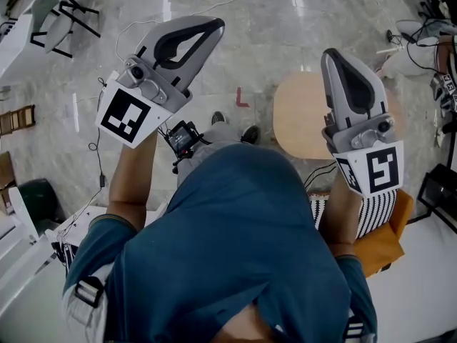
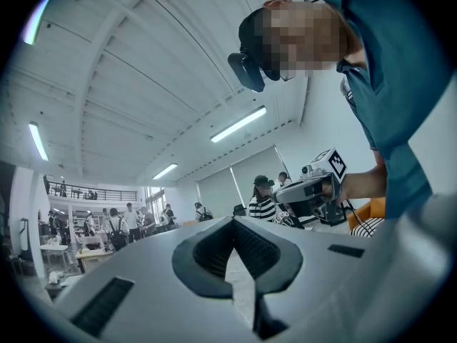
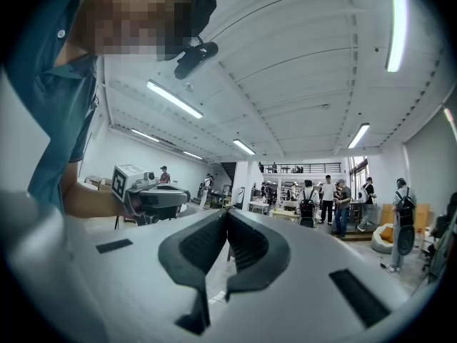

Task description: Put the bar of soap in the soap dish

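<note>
- The bar of soap and soap dish appear in no view, so which way they lie from the fingers, and which hand is nearer, cannot be told.
- The left gripper and right gripper are held level, jaws together and empty.
- The right gripper is over a round wooden table, which looks bare.

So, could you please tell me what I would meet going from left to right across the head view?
In order: black metal frame → left gripper → red L mark on the floor → right gripper.
</note>
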Demonstrator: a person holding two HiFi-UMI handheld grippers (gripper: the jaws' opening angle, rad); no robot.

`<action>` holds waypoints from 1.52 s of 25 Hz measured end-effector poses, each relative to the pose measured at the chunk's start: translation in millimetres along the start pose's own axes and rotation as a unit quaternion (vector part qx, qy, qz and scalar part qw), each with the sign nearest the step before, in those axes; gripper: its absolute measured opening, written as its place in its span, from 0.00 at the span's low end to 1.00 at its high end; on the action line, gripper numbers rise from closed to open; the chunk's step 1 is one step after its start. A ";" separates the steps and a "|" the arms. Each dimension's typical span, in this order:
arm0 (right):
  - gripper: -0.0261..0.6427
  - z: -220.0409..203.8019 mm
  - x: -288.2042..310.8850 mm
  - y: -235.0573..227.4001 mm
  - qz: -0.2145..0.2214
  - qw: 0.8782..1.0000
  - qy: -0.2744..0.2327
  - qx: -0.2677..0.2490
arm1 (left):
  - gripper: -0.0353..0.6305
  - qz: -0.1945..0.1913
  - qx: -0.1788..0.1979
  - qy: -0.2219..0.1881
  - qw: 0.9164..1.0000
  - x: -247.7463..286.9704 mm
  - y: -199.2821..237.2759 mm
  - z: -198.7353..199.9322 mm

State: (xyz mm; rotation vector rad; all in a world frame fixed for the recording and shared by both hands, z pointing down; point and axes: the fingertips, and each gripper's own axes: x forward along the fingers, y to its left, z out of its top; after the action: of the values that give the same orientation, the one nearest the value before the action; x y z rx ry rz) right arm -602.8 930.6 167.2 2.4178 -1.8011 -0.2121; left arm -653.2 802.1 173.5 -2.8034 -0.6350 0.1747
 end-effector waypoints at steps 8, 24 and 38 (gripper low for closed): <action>0.06 -11.0 62.1 -48.3 -0.024 1.000 0.010 0.004 | 0.06 -0.018 -0.008 -0.003 1.000 36.9 69.0 -21.9; 0.06 -25.8 169.0 -78.8 -0.053 0.998 0.022 -0.006 | 0.06 -0.032 -0.014 -0.020 0.999 45.5 182.0 -59.9; 0.06 -63.9 224.0 -188.4 -0.029 0.999 0.005 0.013 | 0.06 -0.005 -0.010 -0.001 1.000 142.6 243.9 -89.6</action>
State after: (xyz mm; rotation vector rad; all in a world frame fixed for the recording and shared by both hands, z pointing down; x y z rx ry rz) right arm -350.4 770.3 187.2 2.4859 -1.7426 -0.1837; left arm -410.7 632.0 183.1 -2.8186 -0.6541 0.1690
